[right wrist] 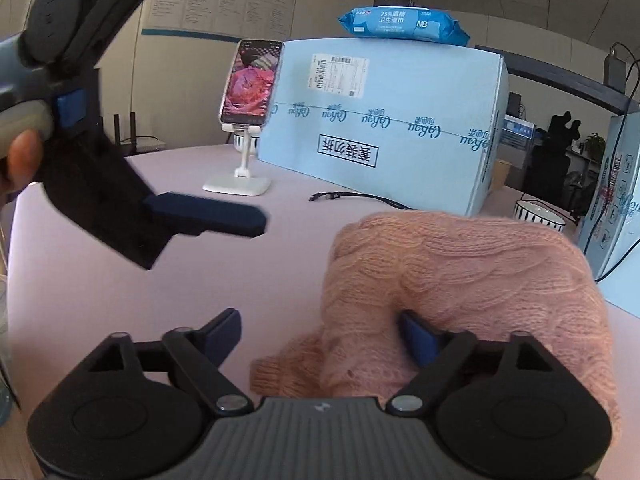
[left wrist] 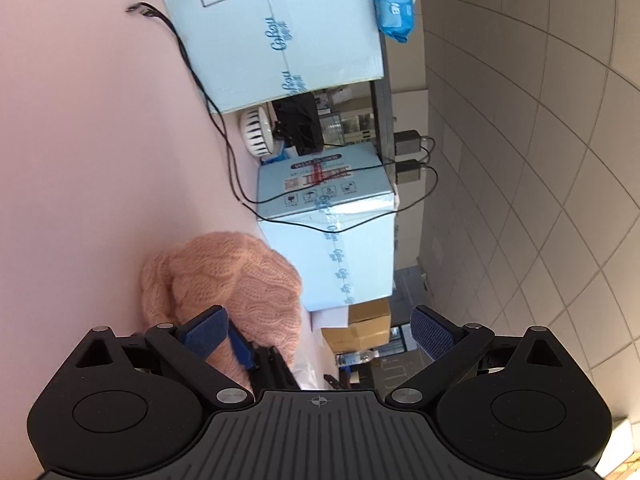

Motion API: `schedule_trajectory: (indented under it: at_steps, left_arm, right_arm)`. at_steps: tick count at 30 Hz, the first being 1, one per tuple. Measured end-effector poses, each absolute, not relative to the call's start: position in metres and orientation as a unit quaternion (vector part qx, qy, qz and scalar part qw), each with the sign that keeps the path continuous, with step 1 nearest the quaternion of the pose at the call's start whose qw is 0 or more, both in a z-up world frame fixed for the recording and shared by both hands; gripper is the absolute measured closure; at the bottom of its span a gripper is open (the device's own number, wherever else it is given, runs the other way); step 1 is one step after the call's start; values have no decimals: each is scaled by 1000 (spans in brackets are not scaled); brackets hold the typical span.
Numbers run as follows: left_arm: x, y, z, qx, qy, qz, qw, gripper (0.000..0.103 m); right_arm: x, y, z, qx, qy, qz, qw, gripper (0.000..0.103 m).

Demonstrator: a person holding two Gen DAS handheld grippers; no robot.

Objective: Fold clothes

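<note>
The pink table is seen first, with the pink sweater bunched up on it. The sweater lies in front and to the right side of the right gripper, which is nearer. Its 2 fingers are wide apart, and 1 finger is tucked under the knit. The left gripper is held off to the left, also apart and empty.

Left gripper jaws spread wide, nothing between. Pink knit sweater bunched on pale surface, beside left finger. Blue boxes behind; black cable trails across surface.
</note>
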State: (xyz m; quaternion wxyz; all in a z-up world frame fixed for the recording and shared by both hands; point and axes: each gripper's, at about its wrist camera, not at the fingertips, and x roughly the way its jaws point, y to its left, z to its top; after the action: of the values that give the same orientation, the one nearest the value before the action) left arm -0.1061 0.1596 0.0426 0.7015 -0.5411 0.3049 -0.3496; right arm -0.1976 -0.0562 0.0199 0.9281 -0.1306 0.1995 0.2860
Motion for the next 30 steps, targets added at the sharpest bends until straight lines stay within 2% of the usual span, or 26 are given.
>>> schedule_trajectory:
  at_steps: [4,7,10,13,17,19,25,28,30]
  left_arm:
    - [-83,127,59,-533,324,-387,678,4]
    - [-71,104,59,-507,350,-401,678,4]
    - [-61,91,36,-495,386,-371,684,4]
    - [-48,92,-1,-516,414,-328,675,4]
    - [-46,104,-9,-536,412,-318,665,4]
    - [-50,107,1,-527,419,-306,673,4]
    - [-112,117,64,-474,355,-337,732,4]
    - [-135,108,52,-489,350,-317,734,4]
    - [-127,98,24,-506,392,-305,706,4]
  right_arm:
    - [-232,-93,45,-117,192,307,925,6]
    - [-248,-148,70,-54,176,288,940,4]
    - [-242,-203,89,71,167,261,948,3]
    - [-203,-230,83,194,207,267,921,4]
    - [-159,-206,49,179,289,273,900,12]
    - [-147,-195,30,177,325,265,891,12]
    - [-150,-188,16,184,332,241,893,12]
    - [-152,-187,15,191,337,233,892,12]
    - [-154,-189,16,201,341,225,890,10]
